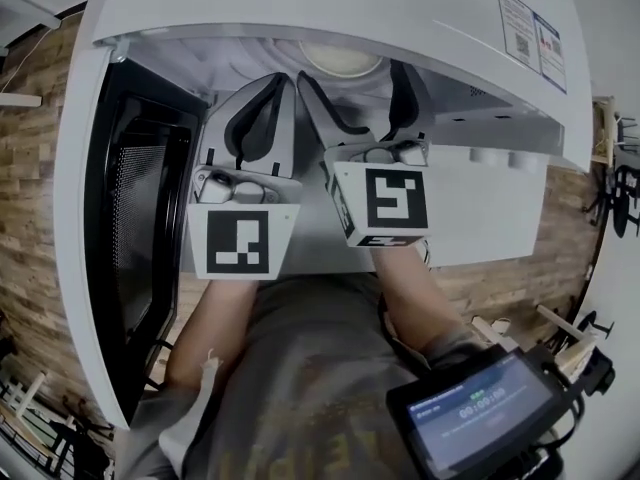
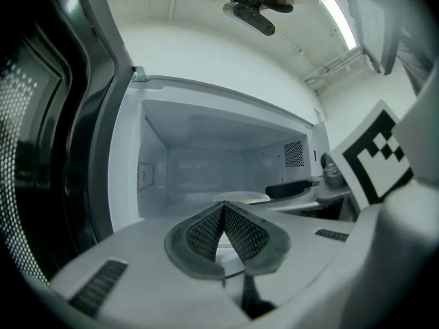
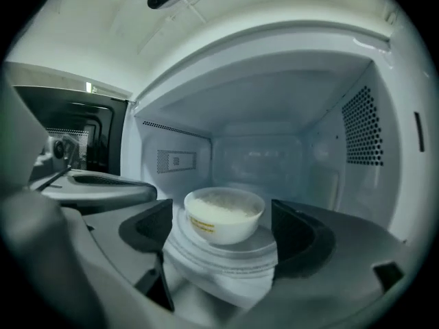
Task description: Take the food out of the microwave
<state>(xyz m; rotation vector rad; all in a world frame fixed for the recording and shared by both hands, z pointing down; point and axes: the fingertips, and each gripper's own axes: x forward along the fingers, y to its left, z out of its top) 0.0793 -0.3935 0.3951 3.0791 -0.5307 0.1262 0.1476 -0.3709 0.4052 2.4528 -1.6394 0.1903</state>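
A white bowl of rice (image 3: 224,214) stands on the glass turntable (image 3: 230,256) inside the open white microwave (image 1: 330,3). In the head view the bowl (image 1: 340,60) shows just past the gripper tips. My right gripper (image 3: 225,233) is open at the mouth of the oven. Its dark pads (image 3: 156,226) flank the bowl without touching it. In the head view the right gripper (image 1: 355,80) reaches in under the top edge. My left gripper (image 2: 222,214) is shut with nothing between its tips, just left of the right one, at the oven's opening (image 1: 272,93).
The microwave door (image 1: 140,218) hangs open to the left, close to the left gripper (image 2: 48,149). The oven's vented right wall (image 3: 363,125) and back wall bound the cavity. A device with a lit screen (image 1: 480,408) sits at the person's waist.
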